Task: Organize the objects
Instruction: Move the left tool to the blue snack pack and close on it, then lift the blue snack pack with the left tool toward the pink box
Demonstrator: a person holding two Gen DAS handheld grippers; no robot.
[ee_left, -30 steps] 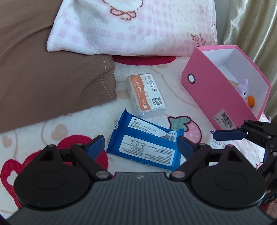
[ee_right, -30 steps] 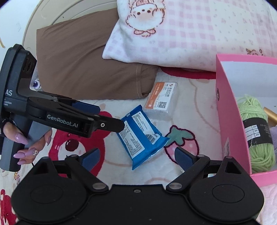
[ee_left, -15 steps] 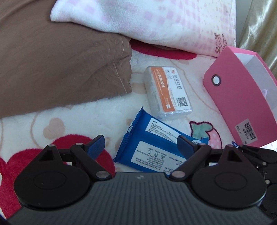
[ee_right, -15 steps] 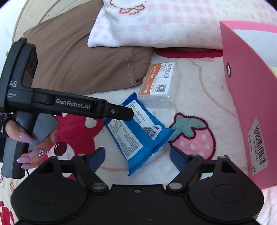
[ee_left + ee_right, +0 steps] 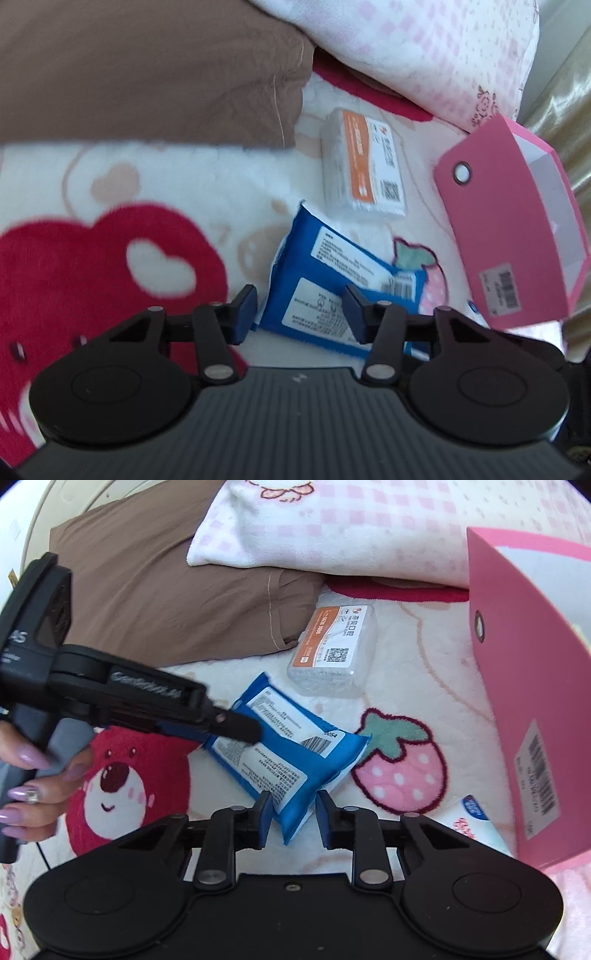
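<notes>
Covering the bed, a strawberry-print blanket [image 5: 424, 672] meets pillows [image 5: 166, 590].

Brown pillow [image 5: 177, 590], pink checked blanket [image 5: 369, 528]

Wipes pack [image 5: 291, 753] on blanket [image 5: 424, 672]; clear box [image 5: 332, 650] behind it; storage box [image 5: 524, 701] right.

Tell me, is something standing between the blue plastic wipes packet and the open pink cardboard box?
Nothing visible does. Between the blue plastic wipes packet and the open pink cardboard box lies only the flat fleece blanket with its strawberry print; the clear plastic case sits farther back, off that path.
</notes>
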